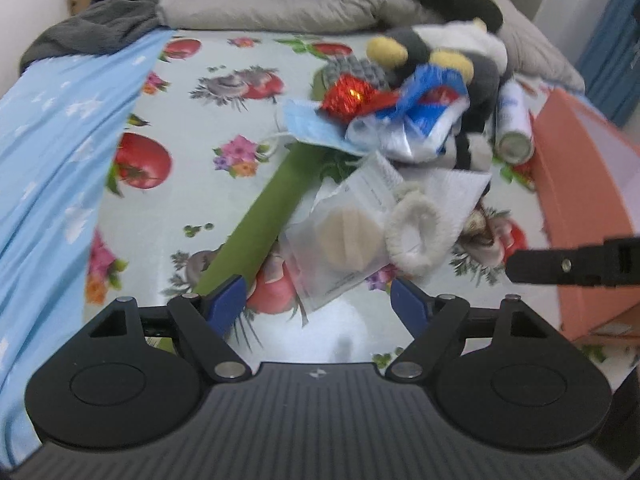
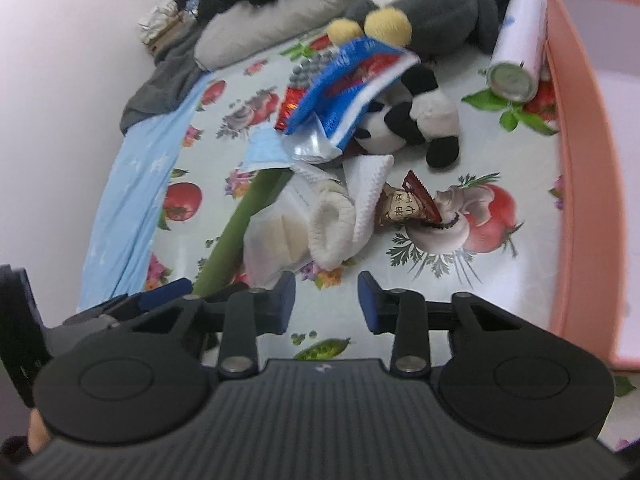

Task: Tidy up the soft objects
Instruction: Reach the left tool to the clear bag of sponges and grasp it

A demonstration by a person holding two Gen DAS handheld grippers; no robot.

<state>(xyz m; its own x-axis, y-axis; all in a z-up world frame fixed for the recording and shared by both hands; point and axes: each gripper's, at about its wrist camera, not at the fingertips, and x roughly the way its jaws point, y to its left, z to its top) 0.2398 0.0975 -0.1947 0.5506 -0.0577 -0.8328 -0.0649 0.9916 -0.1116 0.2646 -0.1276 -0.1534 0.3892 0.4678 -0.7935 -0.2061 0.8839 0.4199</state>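
Floral oilcloth (image 2: 520, 152) lies bare between the white sock (image 2: 332, 232) and pink box (image 2: 576, 184). Near the sock, left gripper (image 1: 318, 300) gapes wide, right gripper (image 2: 326, 300) narrower, both empty.

A white fuzzy sock (image 1: 416, 236) lies curled beside a clear packet (image 1: 340, 236) (round pads inside); a panda plush (image 2: 404, 120) lies behind.
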